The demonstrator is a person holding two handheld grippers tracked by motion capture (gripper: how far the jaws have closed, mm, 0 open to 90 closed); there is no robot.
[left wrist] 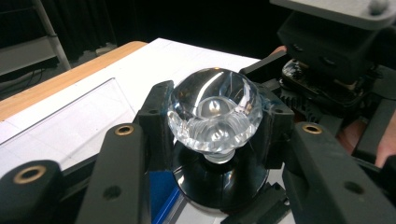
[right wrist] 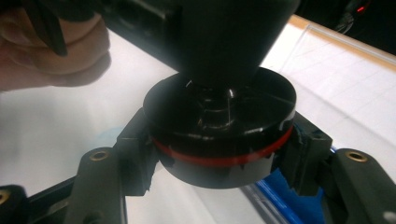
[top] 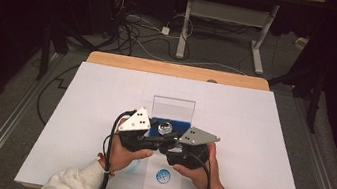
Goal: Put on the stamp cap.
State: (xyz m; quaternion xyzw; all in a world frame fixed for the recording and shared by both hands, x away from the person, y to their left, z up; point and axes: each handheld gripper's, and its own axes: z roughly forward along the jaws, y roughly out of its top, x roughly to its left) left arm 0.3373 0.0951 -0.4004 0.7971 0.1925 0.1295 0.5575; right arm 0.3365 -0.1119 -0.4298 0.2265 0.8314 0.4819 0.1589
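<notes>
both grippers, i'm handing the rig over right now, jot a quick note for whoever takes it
Left gripper: jaws shut on the clear faceted knob.
Right gripper: jaws shut on the black round base, which has a red band.
Position: knob stands on a short stem over the base, both held just above the white sheet, in front of the clear stand with a blue foot.
Done: both parts gripped.
Left: cannot tell whether the knob is going on or coming off; check before turning.
</notes>
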